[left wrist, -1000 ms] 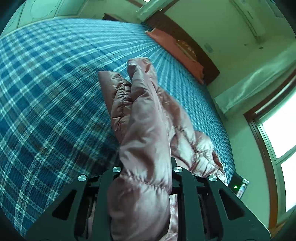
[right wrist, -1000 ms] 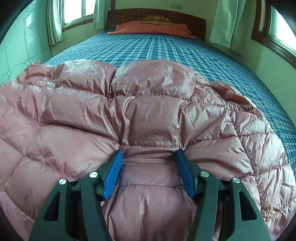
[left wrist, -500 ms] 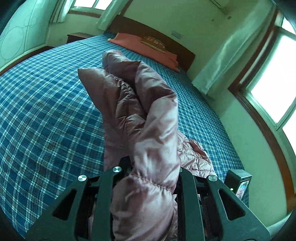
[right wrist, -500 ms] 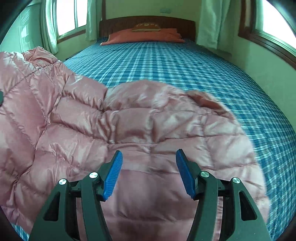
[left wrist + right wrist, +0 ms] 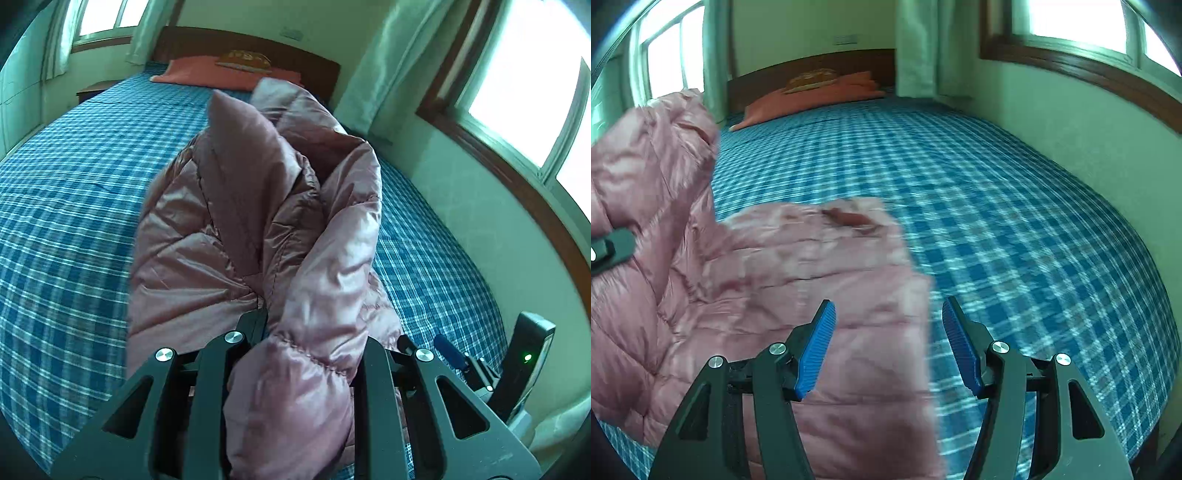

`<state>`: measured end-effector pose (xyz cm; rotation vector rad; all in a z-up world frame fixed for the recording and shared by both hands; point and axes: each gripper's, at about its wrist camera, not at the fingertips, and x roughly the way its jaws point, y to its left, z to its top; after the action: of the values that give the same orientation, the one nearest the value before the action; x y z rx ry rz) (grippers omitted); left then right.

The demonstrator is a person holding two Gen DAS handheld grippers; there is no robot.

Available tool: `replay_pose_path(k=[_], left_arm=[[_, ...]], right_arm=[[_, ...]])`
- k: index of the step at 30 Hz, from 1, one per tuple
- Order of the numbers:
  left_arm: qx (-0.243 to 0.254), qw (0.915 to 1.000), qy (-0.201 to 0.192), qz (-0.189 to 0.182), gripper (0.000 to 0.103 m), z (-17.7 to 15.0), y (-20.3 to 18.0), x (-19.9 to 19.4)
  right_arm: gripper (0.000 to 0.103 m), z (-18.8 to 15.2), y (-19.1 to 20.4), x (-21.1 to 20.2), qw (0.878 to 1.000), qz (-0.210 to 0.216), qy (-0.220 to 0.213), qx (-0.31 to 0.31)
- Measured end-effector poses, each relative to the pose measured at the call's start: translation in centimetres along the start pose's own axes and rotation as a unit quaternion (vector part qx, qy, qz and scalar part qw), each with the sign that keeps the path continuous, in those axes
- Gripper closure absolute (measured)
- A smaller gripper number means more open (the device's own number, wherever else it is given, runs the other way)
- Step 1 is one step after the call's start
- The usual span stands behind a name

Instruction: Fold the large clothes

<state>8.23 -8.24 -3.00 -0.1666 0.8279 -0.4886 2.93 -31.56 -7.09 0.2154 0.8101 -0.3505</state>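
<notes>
left wrist view, left tongs (image 5: 314, 332) clamping pink jacket (image 5: 258, 229), right wrist view, right tongs (image 5: 888, 343) empty

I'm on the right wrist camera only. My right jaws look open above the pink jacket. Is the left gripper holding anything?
Observer: Yes. The left gripper is shut on a bunched fold of the pink jacket.
Operator: Is that fold flat on the bed?
Observer: No. It stands up in front of the fingers, above the plaid bed.
Operator: Does that camera see my right gripper?
Observer: Only partly. One blue pad of the right gripper shows at the lower right, beside the jacket.
</notes>
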Motion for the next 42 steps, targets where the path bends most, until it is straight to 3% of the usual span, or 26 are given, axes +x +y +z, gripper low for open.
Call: replay_pose_path(k=[9, 19, 25, 30, 35, 38, 42], left_arm=[[0.039, 0.9975, 0.058, 0.015, 0.084, -4.4, -4.4, 6.6], [0.088, 0.9936, 0.059, 0.037, 0.084, -6.5, -6.6, 9.1], [0.083, 0.9949, 0.051, 0.026, 0.074, -6.0, -7.1, 7.8], [0.074, 0.9964, 0.042, -0.003, 0.053, -5.9, -8.1, 6.1], [0.074, 0.9965, 0.024, -0.032, 0.05, -5.8, -9.1, 3.3], [0.068, 0.9963, 0.01, -0.051, 0.043, -5.6, -8.9, 1.1], [0.042, 0.9972, -0.019, -0.059, 0.038, -5.0, -6.5, -2.0]], right_arm=[[0.043, -1.4, -5.5, 1.2, 0.998, -0.041, 0.026, 0.042], [0.043, -2.5, -6.4, 2.7, 0.996, -0.043, 0.049, 0.054], [0.043, -2.5, -6.6, 2.8, 0.996, -0.046, 0.052, 0.054], [0.043, -2.7, -7.3, 2.3, 0.996, -0.049, 0.05, 0.059], [0.043, -3.0, -7.4, 1.0, 0.996, -0.057, 0.043, 0.054], [0.043, -3.1, -7.4, 0.2, 0.996, -0.06, 0.037, 0.053], [0.043, -3.1, -7.3, -1.0, 0.996, -0.062, 0.028, 0.052]])
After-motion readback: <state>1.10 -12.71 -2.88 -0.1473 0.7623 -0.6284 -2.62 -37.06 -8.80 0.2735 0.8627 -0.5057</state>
